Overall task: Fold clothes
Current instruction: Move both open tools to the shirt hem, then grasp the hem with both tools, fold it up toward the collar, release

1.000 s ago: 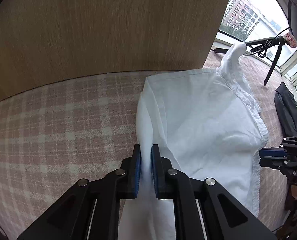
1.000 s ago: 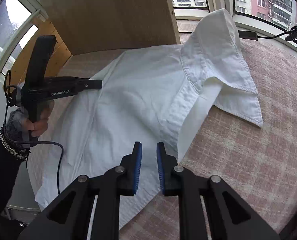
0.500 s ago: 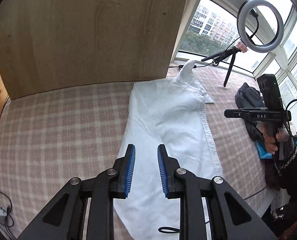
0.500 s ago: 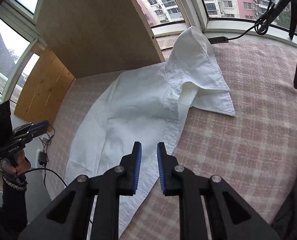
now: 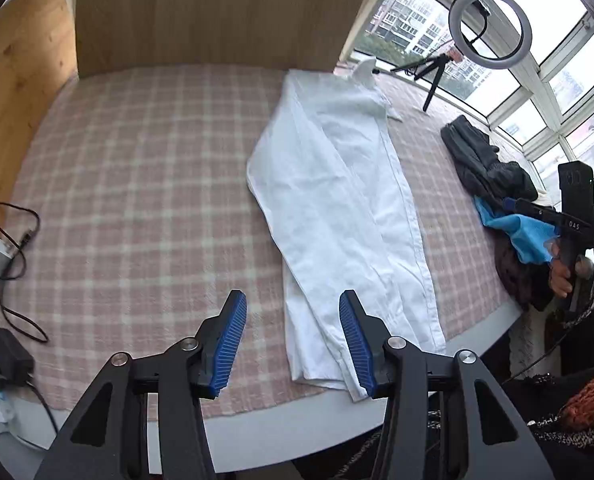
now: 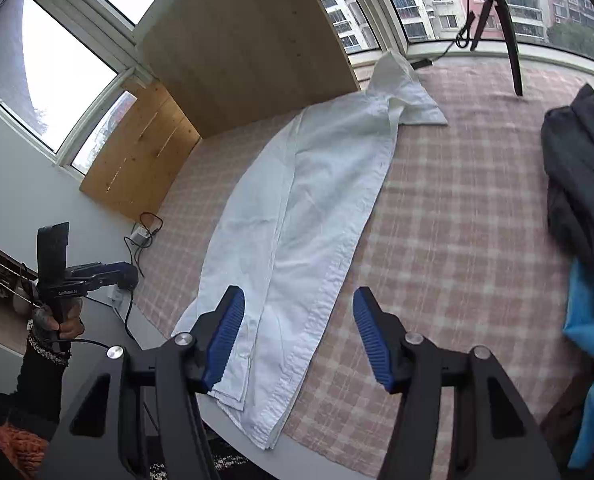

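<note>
White shirt [image 5: 337, 204] folded into long strip on pink plaid cloth [image 5: 137, 184], hem near both grippers. Left gripper [image 5: 293, 338] spread wide above hem, empty. Right gripper [image 6: 297, 336] likewise spread, empty. "DAS" readable on right handle.

Both grippers are black, with ribbed blue pads [image 5: 229, 344] and silver screws [image 5: 396, 342] on the fingers. The person wears a dark sleeve [image 6: 37, 376] and a beaded wristband [image 6: 45, 346].
</note>
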Demonstrator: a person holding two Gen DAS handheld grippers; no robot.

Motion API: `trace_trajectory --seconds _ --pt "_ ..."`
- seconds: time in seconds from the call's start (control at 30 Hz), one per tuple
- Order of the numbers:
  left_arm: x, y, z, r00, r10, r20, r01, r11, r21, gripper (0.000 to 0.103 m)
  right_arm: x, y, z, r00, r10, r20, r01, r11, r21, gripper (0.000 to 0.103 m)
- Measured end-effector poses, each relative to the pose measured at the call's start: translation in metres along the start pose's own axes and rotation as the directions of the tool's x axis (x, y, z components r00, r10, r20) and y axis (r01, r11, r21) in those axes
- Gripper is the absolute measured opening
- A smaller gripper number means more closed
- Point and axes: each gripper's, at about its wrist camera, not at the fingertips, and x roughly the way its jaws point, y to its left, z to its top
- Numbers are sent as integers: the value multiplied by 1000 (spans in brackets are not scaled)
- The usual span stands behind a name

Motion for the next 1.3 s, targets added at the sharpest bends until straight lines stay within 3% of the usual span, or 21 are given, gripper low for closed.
trace_trajectory --seconds 0.07,0.1,0.17,0.27,0.37,0.63,0.83,0.93,0.97,1.0,1.03,1.17,1.3 --pt "27 2 -10 996 -46 -72 48 998 31 43 30 3 -32 999 -4 -40 7 997 79 50" --pt "36 2 -13 995 -47 -86 52 997 61 43 44 10 -43 998 -28 -60 33 997 74 39" --pt "50 2 -18 993 -39 -107 52 992 117 43 67 25 -62 993 -84 -88 89 994 58 31" --pt "69 6 -25 986 -49 -162 73 986 150 43 81 38 -79 989 -127 -80 134 987 90 31" --pt "82 9 -38 980 14 -200 35 971 236 43 80 35 -96 979 -185 -80 195 969 150 32" --pt "74 -5 -45 968 -111 -227 163 960 226 47 80 22 -132 971 -213 -107 235 932 275 41" --pt "88 -13 -46 965 -60 -256 127 958 256 51 88 39 -140 962 -244 -120 260 956 138 43" --pt "94 -15 -47 963 -34 -266 109 957 270 46 89 47 -143 952 -281 -117 288 957 44 41" --pt "96 -16 -48 963 -26 -270 103 956 274 33 90 46 -143 956 -269 -120 275 961 37 34" --pt "98 -17 -49 959 -24 -283 105 956 273 21 90 45 -144 960 -252 -123 258 966 33 17" --pt "99 -17 -49 958 -30 -286 110 957 267 13 91 44 -144 964 -234 -127 240 970 30 15" --pt "100 -15 -49 954 -72 -290 141 964 225 6 92 42 -142 976 -173 -136 179 983 37 9" --pt "85 -6 -38 944 -202 -259 238 965 113 4 73 36 -133 996 -26 -84 37 991 127 6"
